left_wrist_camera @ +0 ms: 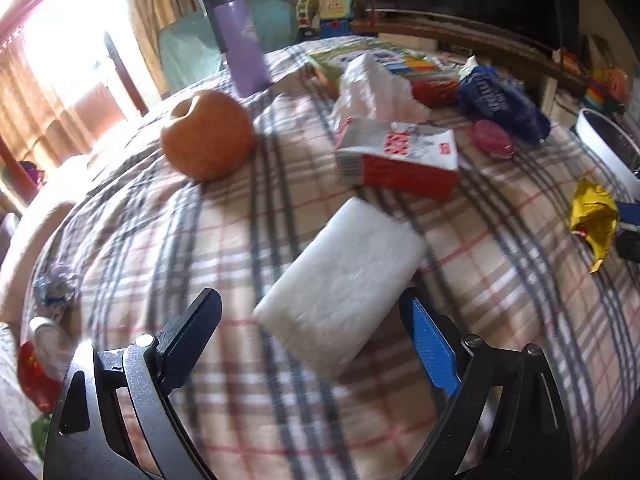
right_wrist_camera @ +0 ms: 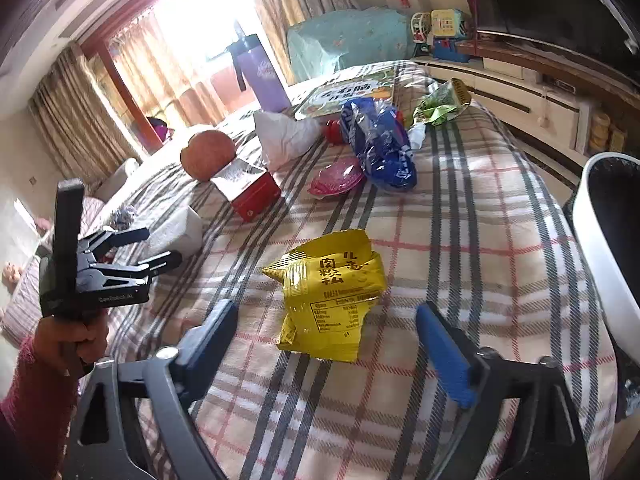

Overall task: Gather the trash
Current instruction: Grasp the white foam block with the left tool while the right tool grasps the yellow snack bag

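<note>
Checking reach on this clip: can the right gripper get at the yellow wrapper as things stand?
Probably yes. The right gripper is open, with the yellow wrapper lying flat on the blanket just ahead of its fingertips; nothing lies between them.

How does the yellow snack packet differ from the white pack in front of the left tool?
The yellow snack packet is crumpled, shiny and printed with black text; the white pack is a plain, smooth-edged block with no print visible. The packet looks flattened and empty, while the pack keeps a full, thick shape. The packet lies before the right tool, the pack before the left tool. Both rest on the plaid cloth, ungripped.
</note>
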Tool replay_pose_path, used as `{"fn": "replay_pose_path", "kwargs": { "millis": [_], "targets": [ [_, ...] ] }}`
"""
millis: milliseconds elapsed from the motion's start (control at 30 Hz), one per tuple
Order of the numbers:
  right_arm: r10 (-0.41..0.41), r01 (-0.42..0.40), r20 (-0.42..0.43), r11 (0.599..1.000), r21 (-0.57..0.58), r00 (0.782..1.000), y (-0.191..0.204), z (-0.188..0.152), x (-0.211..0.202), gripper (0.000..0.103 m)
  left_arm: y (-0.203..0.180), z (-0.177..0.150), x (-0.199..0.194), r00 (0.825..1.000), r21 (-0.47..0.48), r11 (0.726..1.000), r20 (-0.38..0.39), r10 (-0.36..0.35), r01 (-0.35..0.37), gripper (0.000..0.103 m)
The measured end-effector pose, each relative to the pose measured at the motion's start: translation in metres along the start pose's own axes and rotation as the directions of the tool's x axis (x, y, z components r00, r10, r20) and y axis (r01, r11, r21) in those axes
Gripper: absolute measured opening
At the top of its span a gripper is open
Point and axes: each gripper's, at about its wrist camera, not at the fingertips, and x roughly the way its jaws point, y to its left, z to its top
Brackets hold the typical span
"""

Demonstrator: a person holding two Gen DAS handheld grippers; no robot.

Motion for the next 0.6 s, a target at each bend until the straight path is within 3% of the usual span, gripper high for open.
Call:
{"fn": "replay_pose_path", "kwargs": {
  "millis": [67, 133, 333, 600],
  "targets": [
    [-0.016, 0.016, -0.011, 1.000, -0.004, 1.000, 0.000, -0.001, 0.004, 0.054, -0.006, 0.000, -0.001, 1.000, 0.001, 1.000, -0.001, -0.022, 0.022, 0.067],
    [-0.021, 0.021, -0.011, 1.000, 0.000, 1.000, -0.001, -0.003, 0.003, 0.033, -0.013, -0.003, -0.007, 1.000, -0.010, 1.000, 0.002, -0.014, 0.014, 0.067],
    [-0.016, 0.016, 0.033, 1.000, -0.003, 0.999, -0.004, -0.007, -0.015, 0.029, -0.041, -0.012, -0.029, 0.991, -0.072, 0.989, 0.018, -0.132, 0.133, 0.065],
    [-0.028, 0.027, 0.075, 1.000, 0.011, 0.997, -0.015, -0.009, -0.042, 0.029, -0.093, -0.011, -0.050, 0.965, -0.090, 0.961, 0.043, -0.260, 0.263, 0.065]
  ]
}}
